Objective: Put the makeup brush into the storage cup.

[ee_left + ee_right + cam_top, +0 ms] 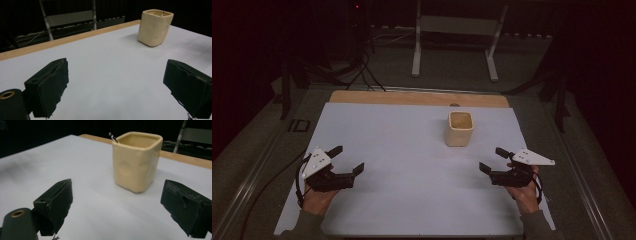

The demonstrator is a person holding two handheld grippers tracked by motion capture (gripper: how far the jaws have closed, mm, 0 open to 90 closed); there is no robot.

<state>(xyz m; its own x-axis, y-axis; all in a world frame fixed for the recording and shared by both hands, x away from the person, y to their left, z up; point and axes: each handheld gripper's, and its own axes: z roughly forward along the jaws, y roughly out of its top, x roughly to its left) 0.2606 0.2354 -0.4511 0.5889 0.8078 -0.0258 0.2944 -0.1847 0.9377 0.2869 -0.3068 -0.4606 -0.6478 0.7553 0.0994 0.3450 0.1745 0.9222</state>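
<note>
A cream square cup (459,129) stands upright on the white mat (412,150), right of centre toward the back. In the right gripper view the cup (136,161) is close ahead, and a thin dark tip (113,137) pokes over its rim. The left gripper view has the cup (155,27) far off at upper right. My left gripper (347,159) rests open near the mat's left front, jaws wide apart, nothing between them. Over at the right front my right gripper (494,159) is open too, with nothing in it, a short way in front of the cup.
The mat lies on a wooden table whose bare edge (417,97) shows at the back. Beyond it stands a metal frame (457,30) on dark floor, with cables (362,70) at the back left. A black cable (272,182) trails from the left gripper.
</note>
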